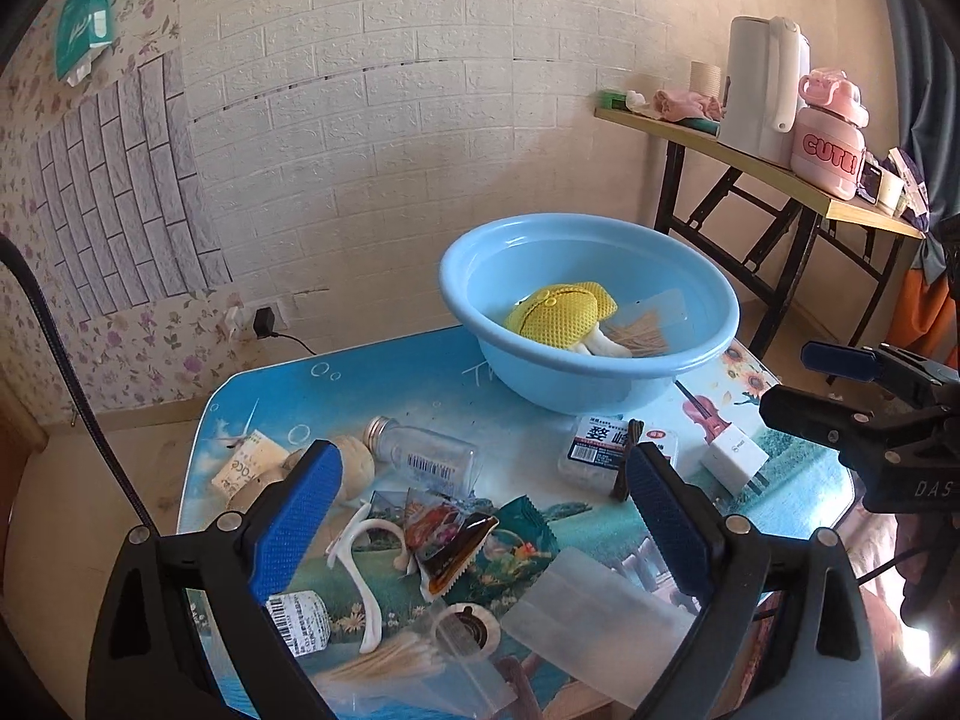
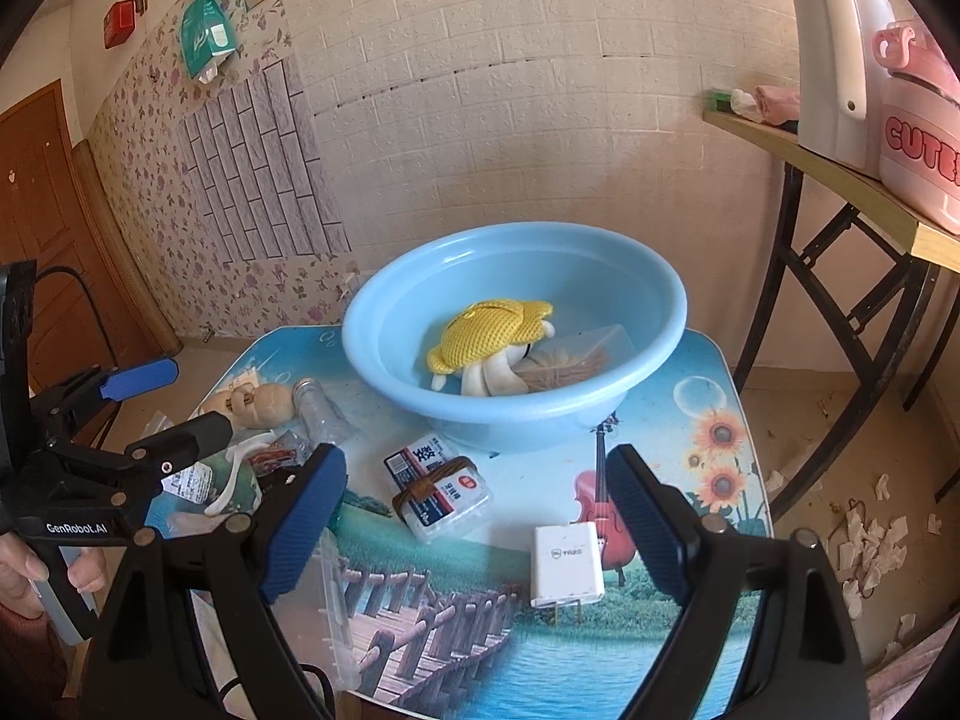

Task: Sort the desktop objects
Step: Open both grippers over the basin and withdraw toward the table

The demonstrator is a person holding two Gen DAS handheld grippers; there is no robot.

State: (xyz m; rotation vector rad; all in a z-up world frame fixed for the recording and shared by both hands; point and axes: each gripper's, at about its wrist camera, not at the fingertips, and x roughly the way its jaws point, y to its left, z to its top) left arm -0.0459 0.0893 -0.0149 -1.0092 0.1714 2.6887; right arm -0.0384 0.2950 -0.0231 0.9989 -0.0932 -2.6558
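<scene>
Left gripper is spread above loose sachets near the table's left edge. Right gripper is spread over the white charger at the near edge. Blue basin occupies the far edge.

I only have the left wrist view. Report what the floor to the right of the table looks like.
Observer: Torn white paper scraps litter the floor there, just past the table edge.
Operator: Tell me what is behind the left hand-held gripper.
Observer: A hand is wrapped around its handle, low at the left edge of the right wrist view.
Operator: Describe the far left wall.
Observer: A brown wooden door stands there.
Operator: Name anything mounted above it.
Observer: A small red box sits high on the wall.
</scene>
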